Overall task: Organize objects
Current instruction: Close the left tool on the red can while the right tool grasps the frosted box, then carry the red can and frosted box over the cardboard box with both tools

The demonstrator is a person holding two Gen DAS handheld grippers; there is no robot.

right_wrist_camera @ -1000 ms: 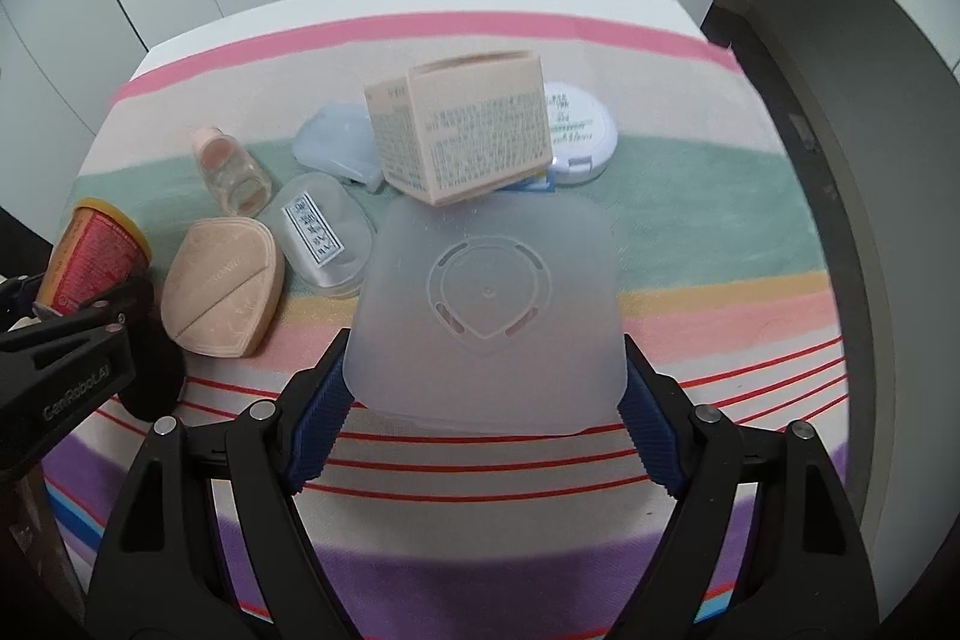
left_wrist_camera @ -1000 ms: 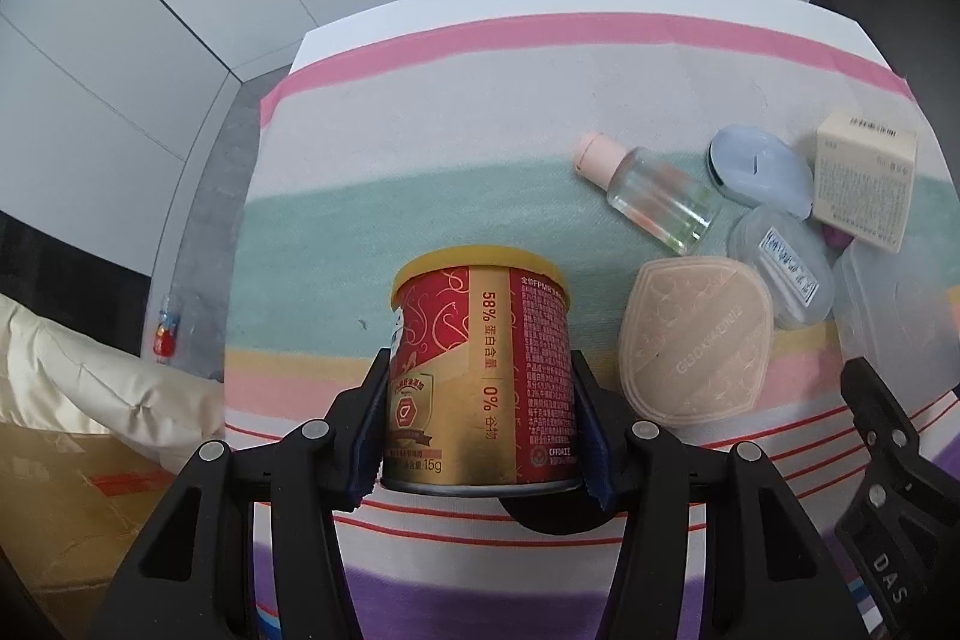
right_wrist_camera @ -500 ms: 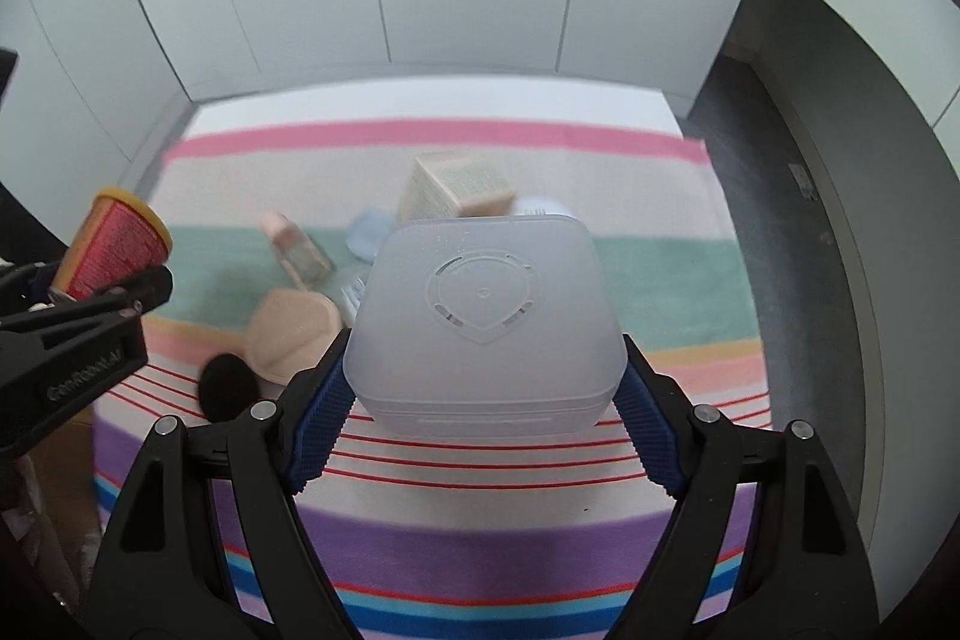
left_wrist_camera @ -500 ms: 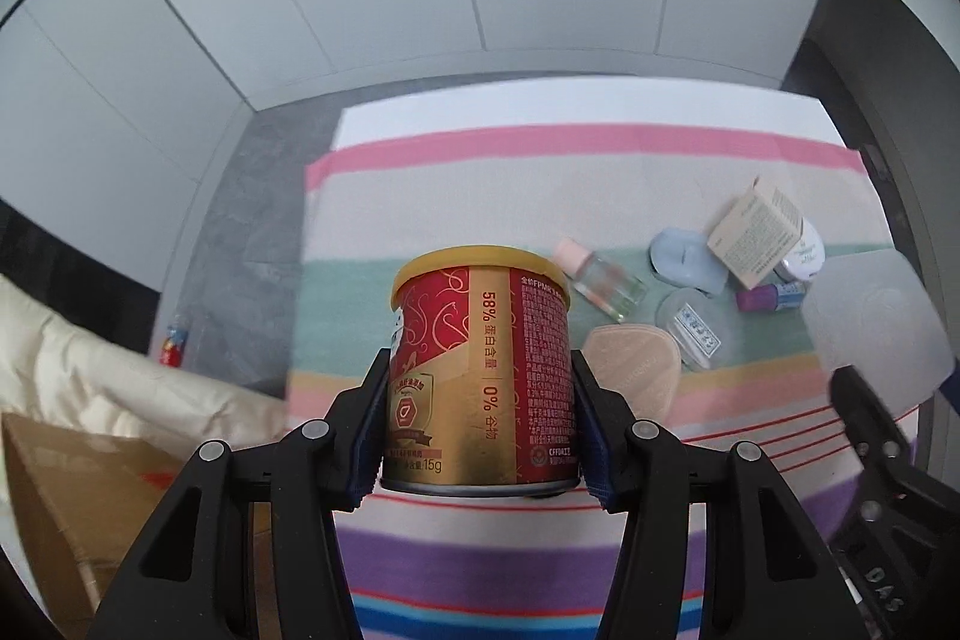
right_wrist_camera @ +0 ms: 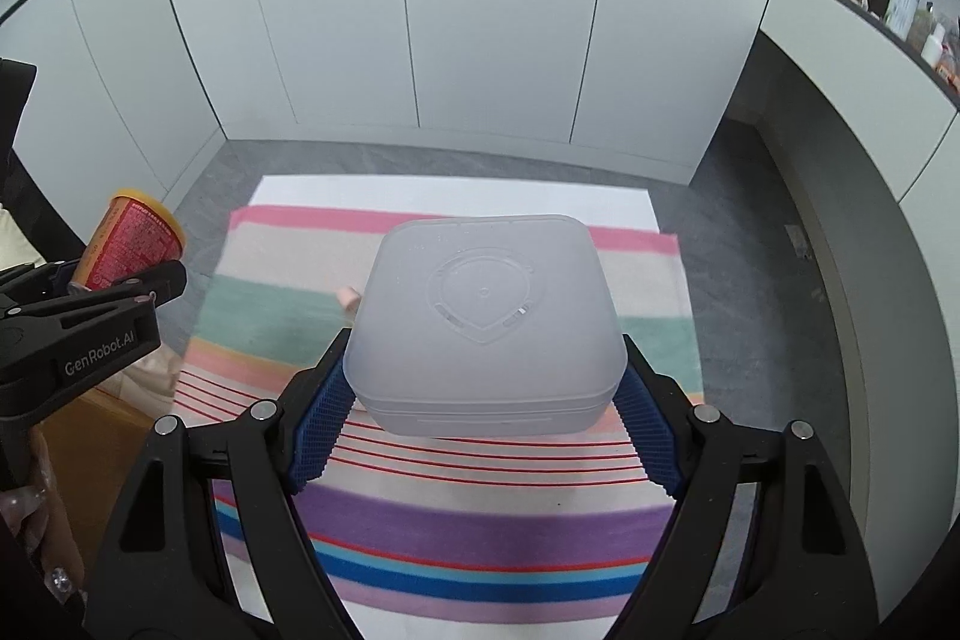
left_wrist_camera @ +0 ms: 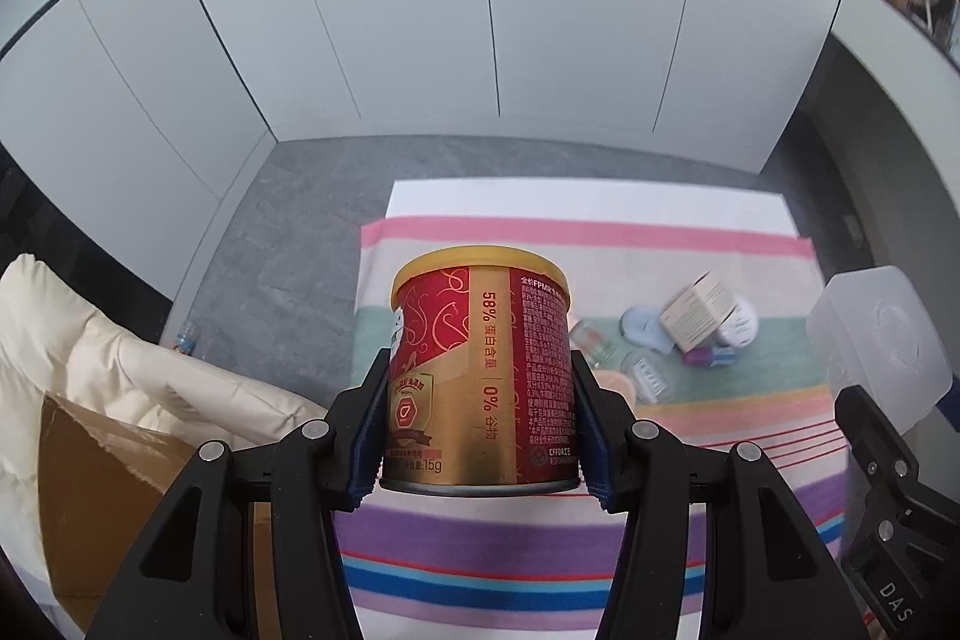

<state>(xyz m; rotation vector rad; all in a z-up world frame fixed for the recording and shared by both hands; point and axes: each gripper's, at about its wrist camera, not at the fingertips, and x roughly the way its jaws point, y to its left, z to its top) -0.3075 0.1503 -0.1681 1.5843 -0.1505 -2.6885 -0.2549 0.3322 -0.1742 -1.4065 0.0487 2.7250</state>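
A: Left gripper (left_wrist_camera: 480,430): condition of the jaws?

B: Pinching a red and gold tin (left_wrist_camera: 480,370) with a yellow lid, one blue pad on each side. The tin stands upright between the jaws, lifted clear above the striped cloth (left_wrist_camera: 540,538).

A: Right gripper (right_wrist_camera: 483,412)?

B: Jaws spread wide and pressed against both sides of a frosted plastic box (right_wrist_camera: 486,328), moulded emblem facing the camera. The box is held in the air over the same cloth.

A: Items beyond the left jaws?

B: Far below, to the right of the tin: a beige carton (left_wrist_camera: 699,310) resting against a white round compact (left_wrist_camera: 741,325), a pale blue case (left_wrist_camera: 642,328), and a clear bottle (left_wrist_camera: 591,343) partly hidden behind the tin. All blurred.

A: Surroundings?

B: A cream cushion (left_wrist_camera: 120,370) lies left of the left jaws.
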